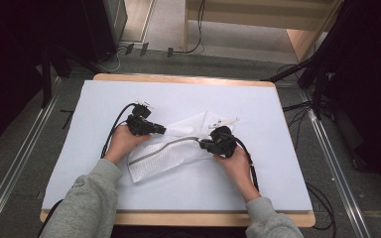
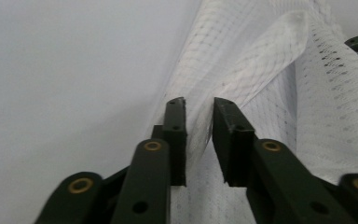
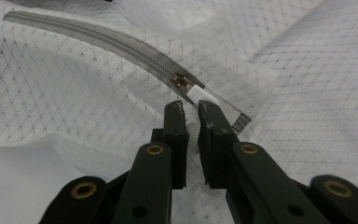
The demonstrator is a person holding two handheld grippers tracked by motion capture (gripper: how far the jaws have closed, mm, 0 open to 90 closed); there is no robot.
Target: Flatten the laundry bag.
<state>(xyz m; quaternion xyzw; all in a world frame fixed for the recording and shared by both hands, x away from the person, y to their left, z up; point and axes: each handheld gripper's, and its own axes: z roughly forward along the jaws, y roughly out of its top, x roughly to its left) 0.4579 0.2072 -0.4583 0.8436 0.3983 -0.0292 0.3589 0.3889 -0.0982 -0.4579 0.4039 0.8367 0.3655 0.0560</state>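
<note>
Your right tool (image 3: 192,106) pinched the zipper's white pull tab (image 3: 202,95); your left tool (image 2: 199,103), narrowly parted, gripped the mesh bag (image 1: 163,153); a hard tug risked slipping the tab.

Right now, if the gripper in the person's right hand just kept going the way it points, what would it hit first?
The right gripper appears to already pinch the white pull tab. Straight ahead sits the zipper slider on the grey zipper of the white mesh bag, though depth is hard to judge.
</note>
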